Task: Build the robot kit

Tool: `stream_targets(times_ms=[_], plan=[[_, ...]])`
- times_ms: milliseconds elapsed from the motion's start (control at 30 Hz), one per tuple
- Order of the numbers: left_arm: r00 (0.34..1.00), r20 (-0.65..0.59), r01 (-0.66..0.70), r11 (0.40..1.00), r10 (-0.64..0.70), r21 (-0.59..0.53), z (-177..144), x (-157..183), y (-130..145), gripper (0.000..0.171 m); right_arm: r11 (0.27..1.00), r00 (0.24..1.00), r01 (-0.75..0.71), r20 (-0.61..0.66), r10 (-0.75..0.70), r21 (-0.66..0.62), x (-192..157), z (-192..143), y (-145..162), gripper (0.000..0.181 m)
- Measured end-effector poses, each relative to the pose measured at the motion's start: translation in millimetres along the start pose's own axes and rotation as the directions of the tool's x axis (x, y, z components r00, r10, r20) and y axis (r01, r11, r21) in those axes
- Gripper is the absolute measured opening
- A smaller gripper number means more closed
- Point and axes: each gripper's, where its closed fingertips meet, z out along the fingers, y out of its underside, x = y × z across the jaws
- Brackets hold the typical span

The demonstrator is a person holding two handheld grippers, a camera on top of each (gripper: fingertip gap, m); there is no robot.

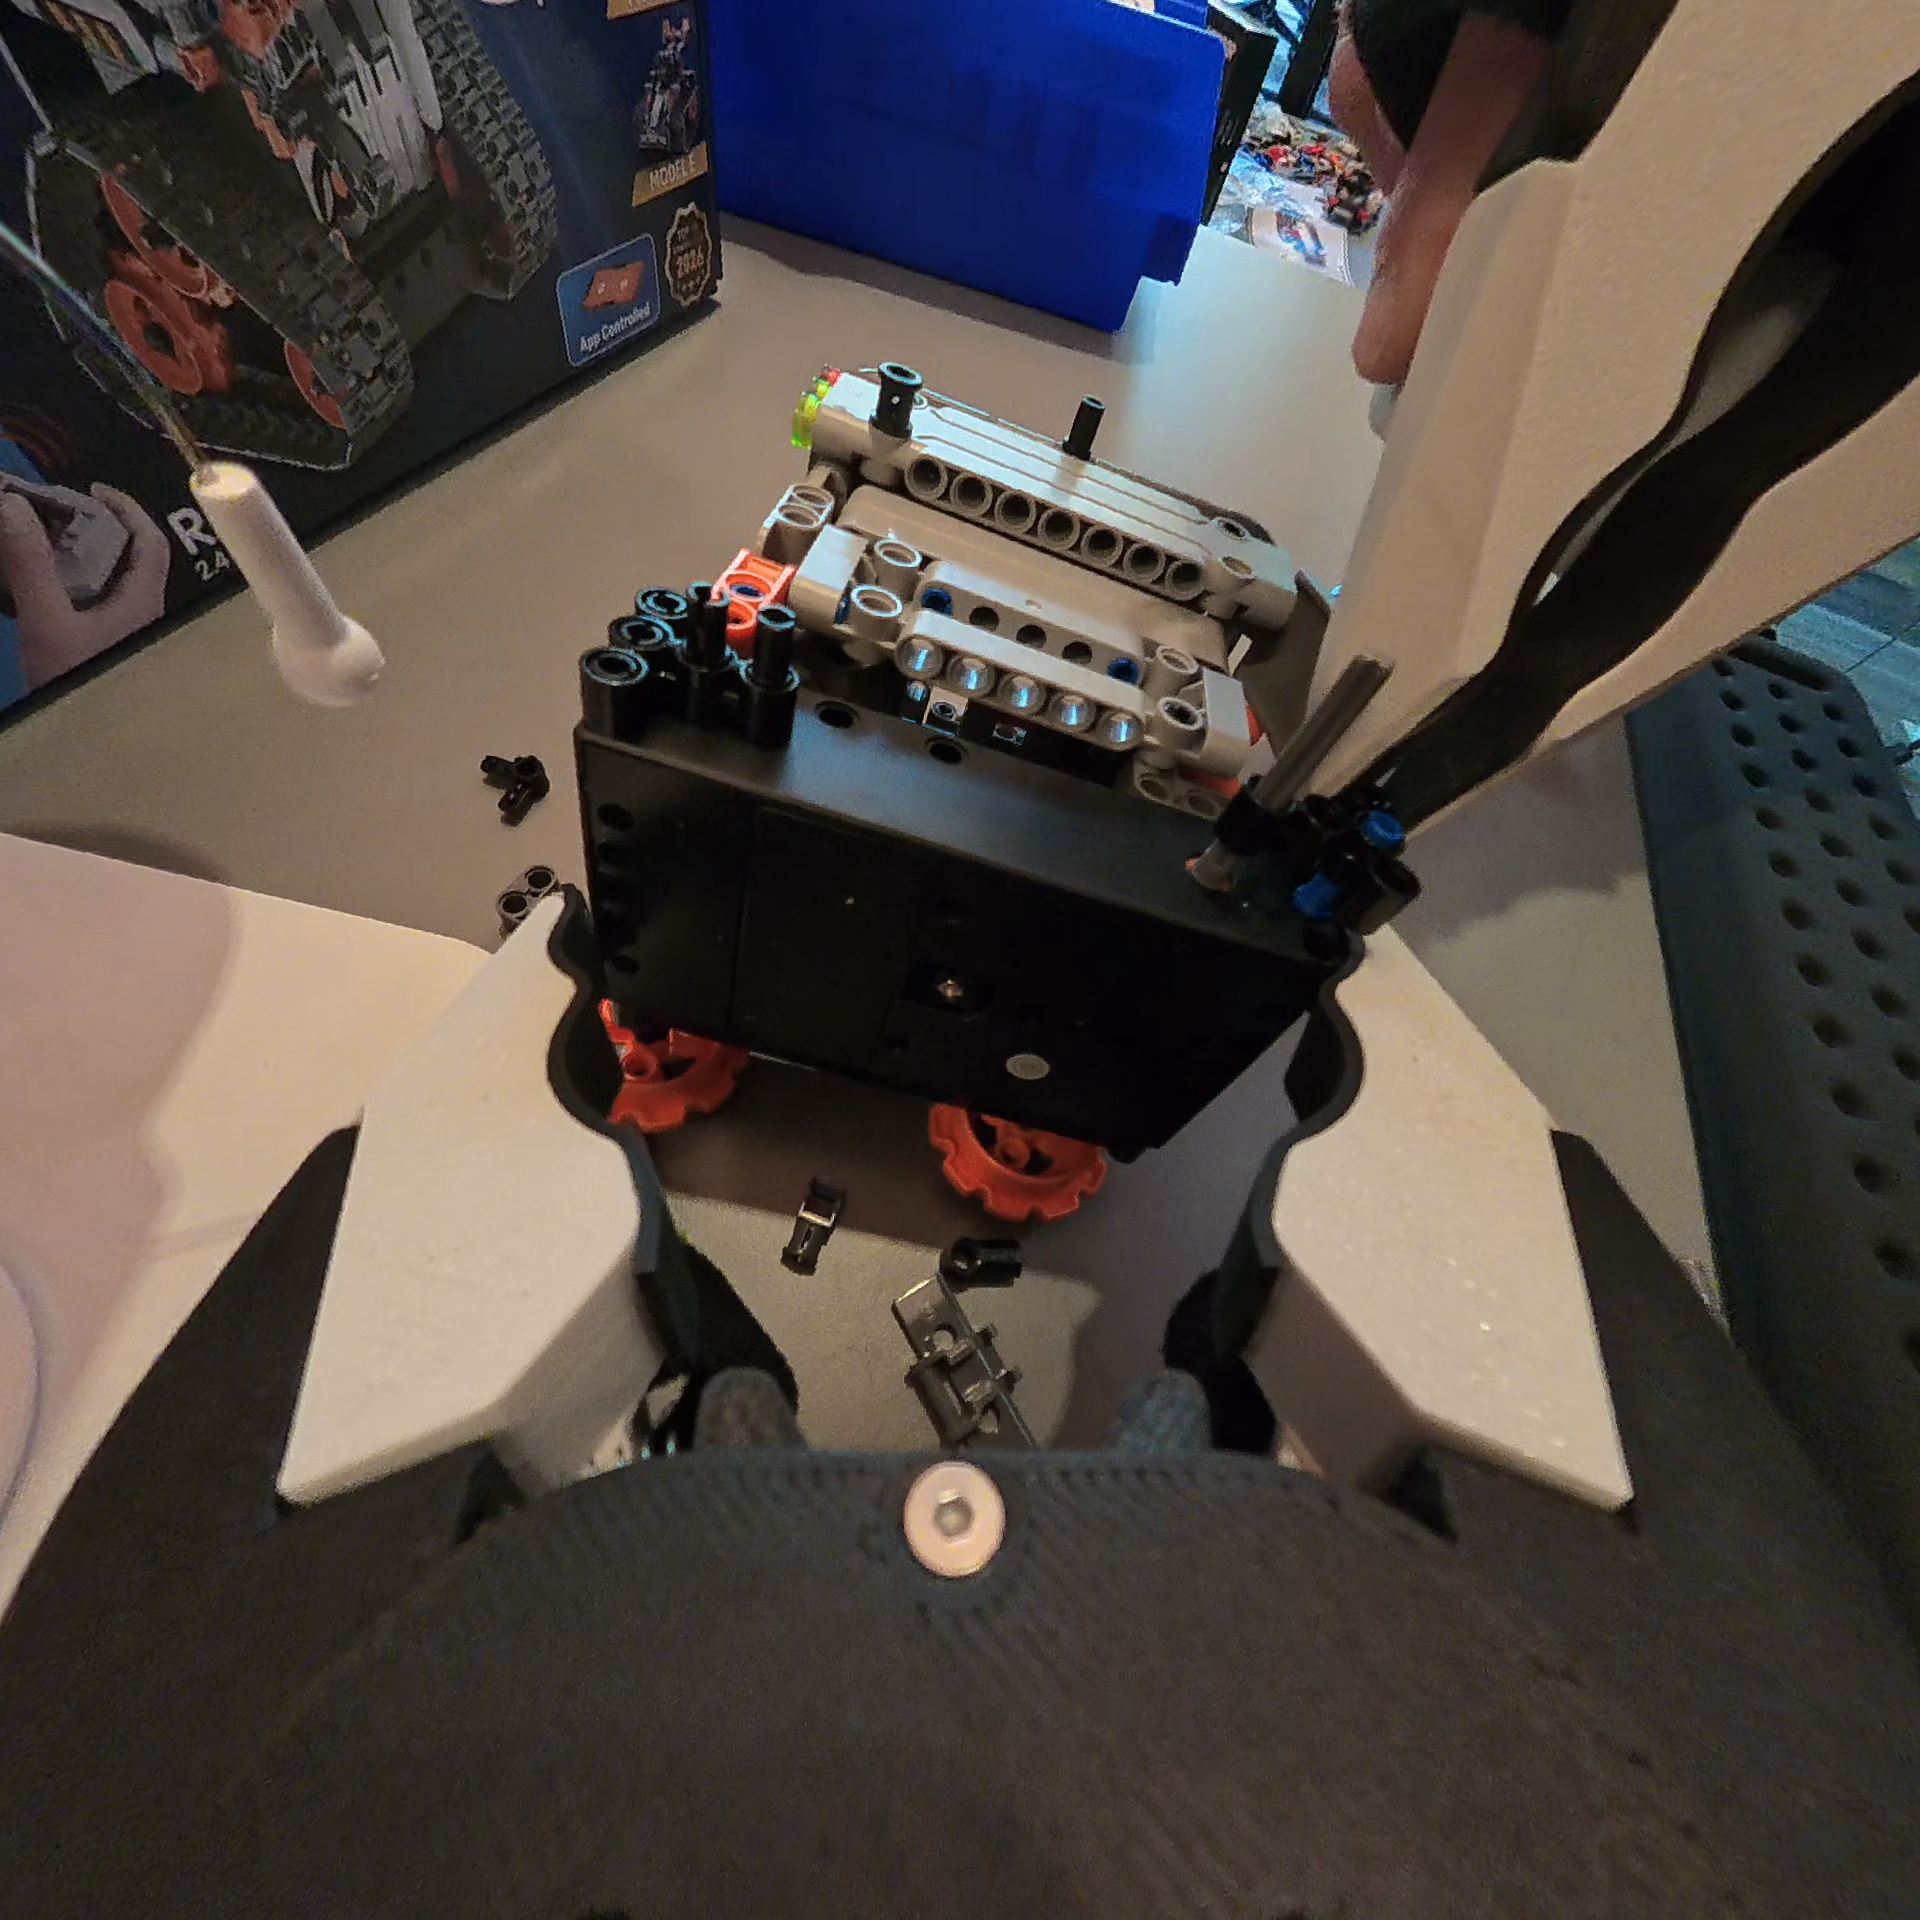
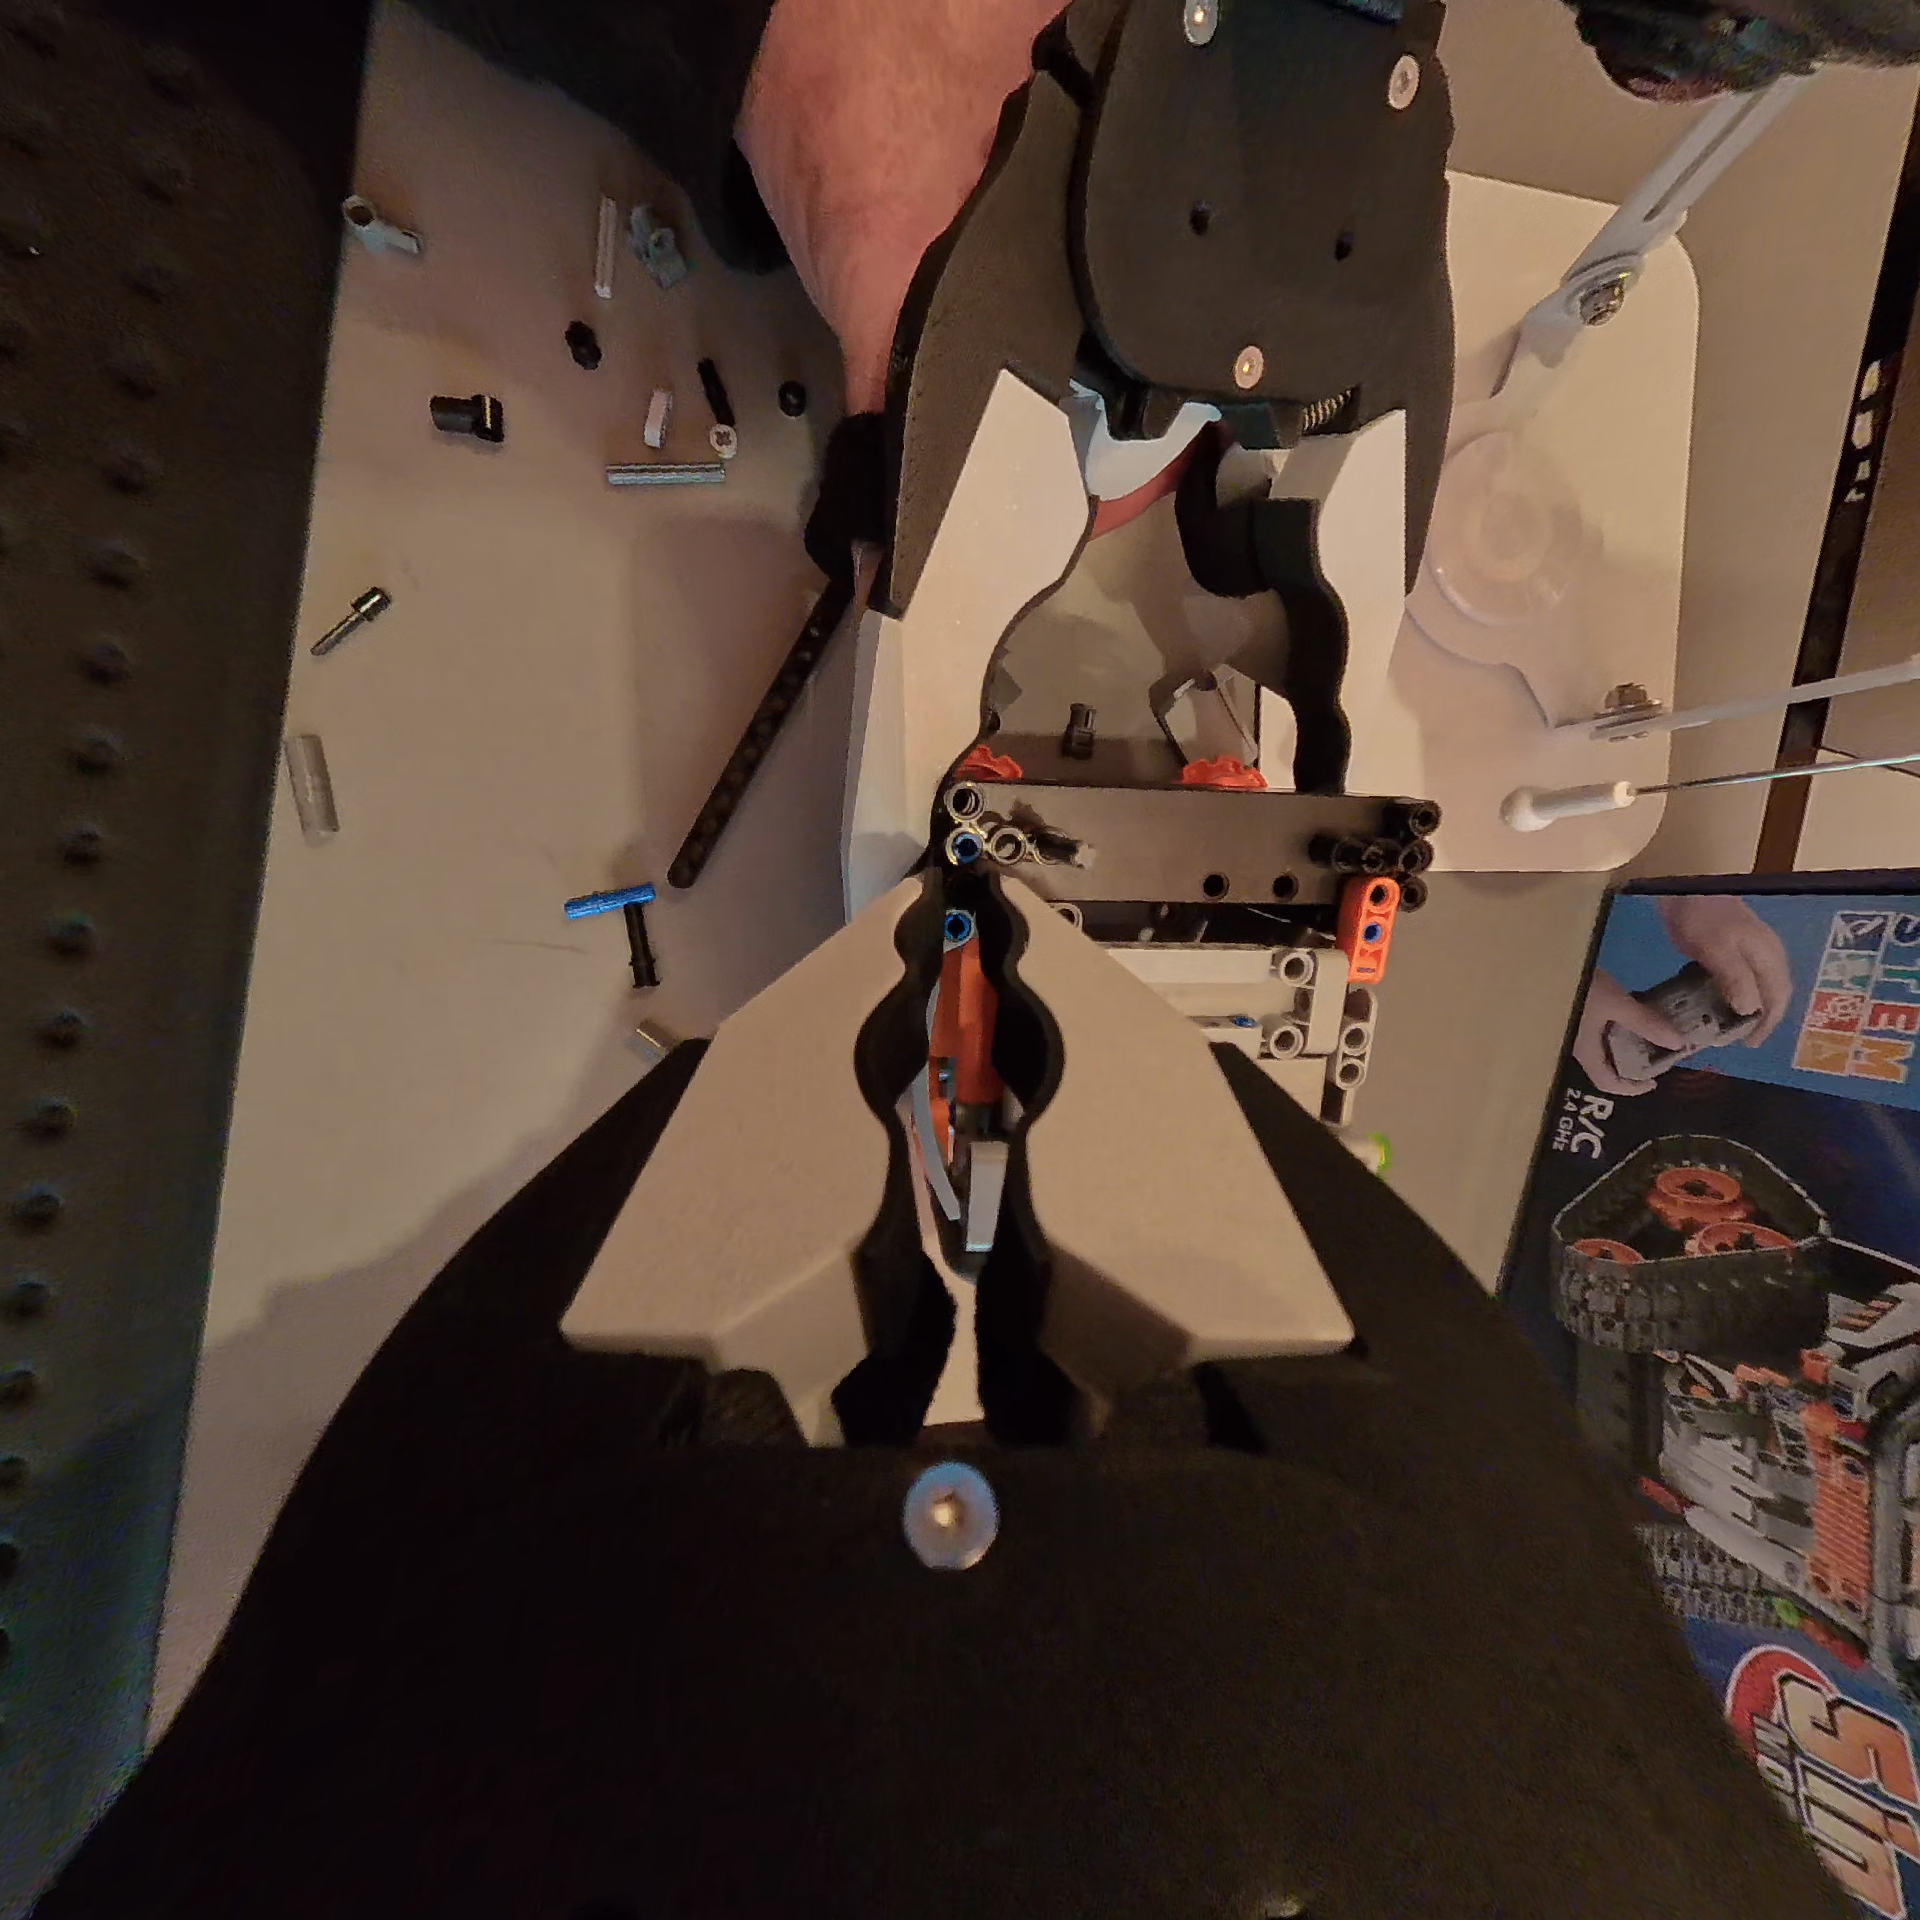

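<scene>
A brick-built vehicle model (image 1: 935,935) has a black block body, grey holed beams on top and orange toothed wheels (image 1: 1003,1158) below. My left gripper (image 1: 954,956) is shut on the black body, one finger on each side. My right gripper (image 1: 1351,821) comes in from the upper right and is shut on a small black connector with blue pins (image 1: 1314,862) at the body's corner. A grey axle (image 1: 1325,738) stands up through the connector. In the right wrist view my right gripper (image 2: 961,914) pinches that corner of the model (image 2: 1195,852), and the left gripper (image 2: 1132,758) holds the far side.
The model's printed box (image 1: 260,260) stands at the back left, with a blue bin (image 1: 966,135) behind it. Loose pins, axles and a black holed beam (image 2: 758,738) lie on the table. A white-tipped rod (image 1: 291,582) hangs near the left. A dark perforated surface (image 1: 1797,987) borders the right. The white-tipped rod (image 1: 291,582) is about 7 centimeters from my left fingertips and 12 centimeters from my right.
</scene>
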Motion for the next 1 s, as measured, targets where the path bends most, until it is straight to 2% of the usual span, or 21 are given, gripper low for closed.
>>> stream_targets(times_ms=[100,233,333,500,600,700,833,1000], plan=[[1.0,-0.004,0.004,1.0,-0.004,0.012,0.4,-0.3,-0.6,0.131,1.0,1.0,0.013,-0.005,-0.013,-0.023,0.1,1.0,0.0,0.003],[1.0,0.001,0.004,1.0,-0.004,0.007,-0.3,-1.9,-0.4,0.132,0.999,0.999,-0.041,0.03,0.041,-0.009,1.1,2.8,-0.8,0.004],[1.0,0.001,-0.001,1.0,0.001,0.003,-1.2,-3.1,-0.2,0.132,0.999,1.0,-0.03,0.002,0.03,-0.016,2.6,2.3,-1.9,0.004],[1.0,-0.001,0.0,1.0,0.0,0.003,-2.0,-3.4,0.0,0.132,0.986,0.991,-0.124,0.055,0.119,0.109,3.8,-8.8,-9.9,0.002],[1.0,0.002,-0.002,1.0,0.002,-0.001,-1.8,-3.1,0.0,0.132,0.988,0.996,-0.091,-0.002,0.092,0.125,7.5,-15.8,-14.7,0.0],[1.0,-0.002,-0.001,1.0,0.001,0.004,-1.5,-3.4,-0.4,0.133,0.993,0.999,-0.049,0.002,0.049,0.105,2.0,-7.1,-18.0,0.008],[1.0,-0.003,-0.002,1.0,0.002,0.005,-1.4,-3.2,-0.4,0.133,0.997,0.999,0.019,-0.037,-0.016,0.077,4.4,1.6,-20.7,0.003],[1.0,-0.004,-0.005,1.0,0.005,0.004,-1.4,-3.1,-0.3,0.132,0.999,1.0,0.019,0.009,-0.019,0.044,4.2,3.6,-19.7,0.003]])
